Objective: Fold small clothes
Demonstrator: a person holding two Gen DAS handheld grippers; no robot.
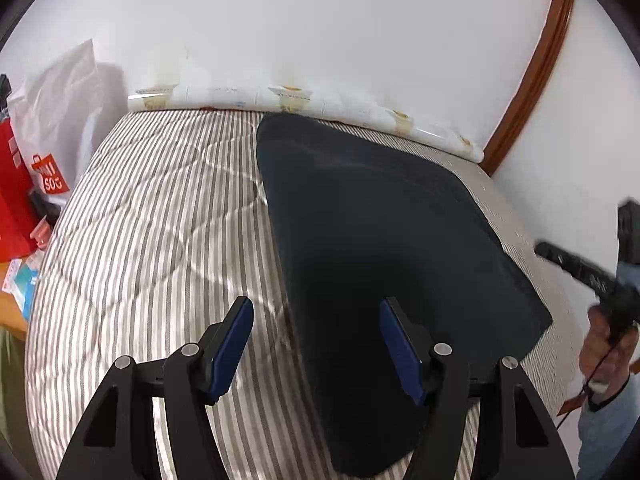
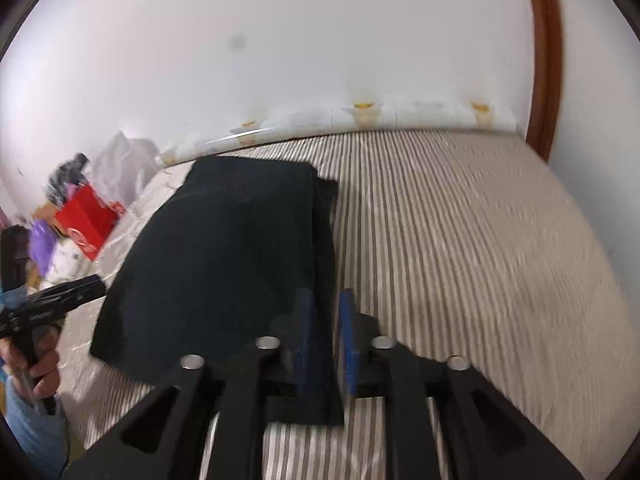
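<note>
Right gripper (image 2: 326, 336) pinches my dark folded garment's (image 2: 224, 256) near right edge; left gripper (image 1: 316, 348) gapes wide over it. Smooth, flat, near-black cloth lies on the striped quilt (image 1: 152, 208).

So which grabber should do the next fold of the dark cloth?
Probably the right gripper: its pads look shut on the dark cloth's near edge, ready to carry it over. The left gripper is open above the striped bed, holding nothing.
</note>
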